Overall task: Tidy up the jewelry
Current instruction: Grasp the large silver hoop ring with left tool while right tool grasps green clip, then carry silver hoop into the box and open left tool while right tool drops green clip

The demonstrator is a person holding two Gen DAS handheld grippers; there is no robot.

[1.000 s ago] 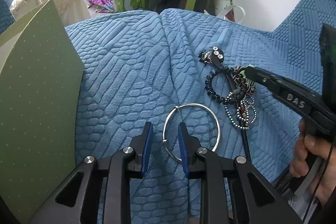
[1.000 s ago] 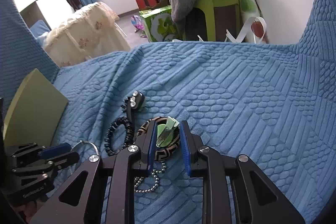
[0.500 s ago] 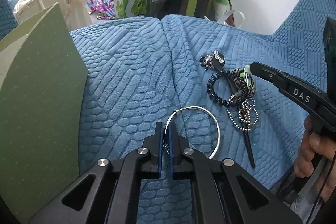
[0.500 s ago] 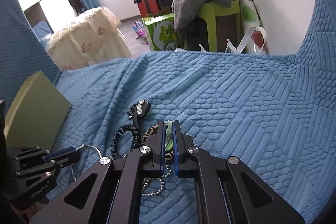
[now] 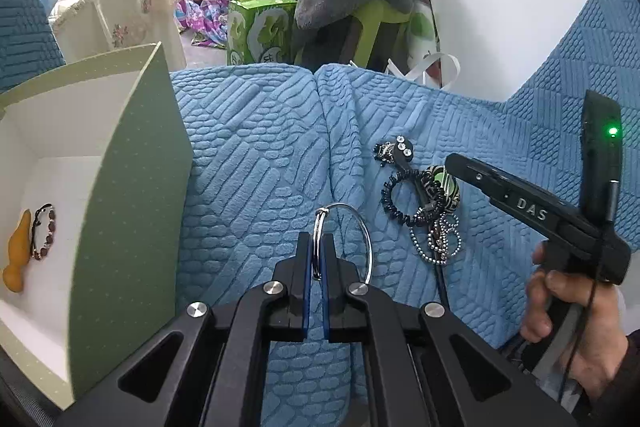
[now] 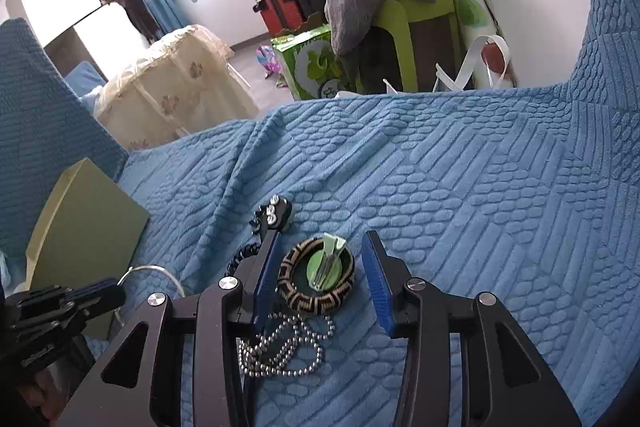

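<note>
Now the left tongs (image 5: 316, 273) pinch the silver bangle (image 5: 362, 227), just right of the green box (image 5: 128, 195); carry it level over that wall. The right tongs (image 6: 320, 277) have just been opening, straddling the woven bracelet (image 6: 318, 277) ungripped.

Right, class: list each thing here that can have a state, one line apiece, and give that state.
left gripper: shut on the silver ring
silver ring: clamped at its rim
right gripper: open, jaws just opened, straddling the patterned bangle
patterned bangle: lying flat on the blanket, ungripped
green box: open, a beaded bracelet inside
ball chain: loose, tangled
</note>
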